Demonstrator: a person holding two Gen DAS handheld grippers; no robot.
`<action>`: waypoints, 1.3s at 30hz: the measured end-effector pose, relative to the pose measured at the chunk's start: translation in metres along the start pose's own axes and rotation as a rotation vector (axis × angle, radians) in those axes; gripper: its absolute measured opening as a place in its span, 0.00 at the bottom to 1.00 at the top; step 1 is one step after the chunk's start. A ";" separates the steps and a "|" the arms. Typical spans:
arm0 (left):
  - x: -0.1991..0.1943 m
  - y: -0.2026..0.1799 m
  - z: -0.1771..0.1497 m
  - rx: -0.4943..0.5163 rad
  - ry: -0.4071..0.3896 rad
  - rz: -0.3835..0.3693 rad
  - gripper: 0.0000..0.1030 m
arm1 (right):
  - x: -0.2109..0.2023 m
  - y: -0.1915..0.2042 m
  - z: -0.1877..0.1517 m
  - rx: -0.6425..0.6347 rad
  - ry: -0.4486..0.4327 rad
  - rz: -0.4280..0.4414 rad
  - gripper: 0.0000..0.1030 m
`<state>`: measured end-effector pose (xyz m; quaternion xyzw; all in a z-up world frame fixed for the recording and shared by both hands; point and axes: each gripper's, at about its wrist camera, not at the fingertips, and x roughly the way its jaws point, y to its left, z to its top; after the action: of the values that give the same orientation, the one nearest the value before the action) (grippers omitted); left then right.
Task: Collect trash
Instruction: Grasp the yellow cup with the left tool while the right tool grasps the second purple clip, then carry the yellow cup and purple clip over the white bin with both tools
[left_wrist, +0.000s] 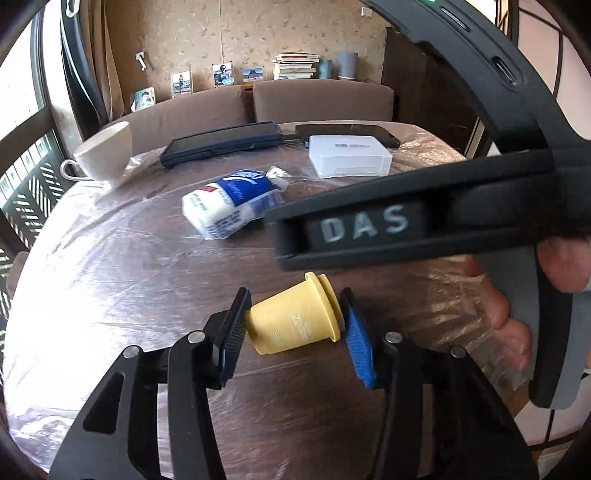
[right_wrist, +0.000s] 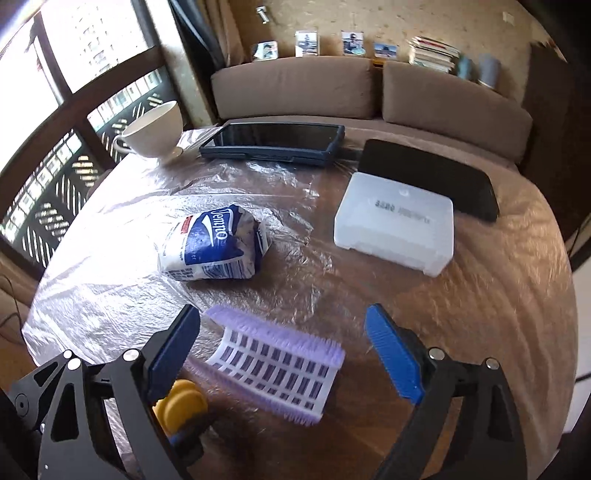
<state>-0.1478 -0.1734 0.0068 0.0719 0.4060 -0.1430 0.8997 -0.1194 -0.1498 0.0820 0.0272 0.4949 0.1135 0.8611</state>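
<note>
Two grippers work over a round wooden table (right_wrist: 480, 314) covered with a sheet of clear plastic film. The left gripper (left_wrist: 293, 325) has its jaws closed on a small yellow plastic cup (left_wrist: 295, 321) that lies on its side, one black pad against the cup's base and the blue pad against its flanged rim. The same cup shows as a yellow shape at the lower left of the right wrist view, partly hidden behind that gripper's frame.

The right gripper (right_wrist: 284, 350) stands with its jaws wide apart, pointed down at the table. Between them lies a curved lilac piece with bristled edges and a white grid face (right_wrist: 277, 369) (what it is I cannot tell); neither pad touches it. In the left wrist view a hand (left_wrist: 524, 295) holds the right gripper's black body, which crosses the upper right of that picture.

Farther back on the table a crumpled blue-and-white tissue packet (right_wrist: 214, 245) lies near the middle, well apart from both grippers. Beyond it are a translucent white plastic box (right_wrist: 395, 229), a dark tablet in a blue case (right_wrist: 273, 142), a flat black device (right_wrist: 432, 177) just behind the box, and a white cup (right_wrist: 155, 129) by the window side. Brown seat cushions (right_wrist: 295, 88) curve behind the table.
</note>
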 end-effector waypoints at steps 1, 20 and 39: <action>-0.002 0.002 -0.002 0.005 0.002 0.007 0.49 | 0.001 0.001 -0.001 0.005 0.001 -0.001 0.87; -0.007 0.035 -0.007 -0.058 0.013 0.048 0.49 | -0.018 0.010 -0.011 -0.003 -0.069 0.019 0.75; -0.024 0.036 -0.012 -0.049 -0.003 0.028 0.49 | -0.065 0.016 -0.056 -0.007 -0.066 0.043 0.75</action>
<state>-0.1604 -0.1317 0.0170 0.0551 0.4071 -0.1205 0.9037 -0.2016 -0.1525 0.1114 0.0384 0.4653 0.1326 0.8743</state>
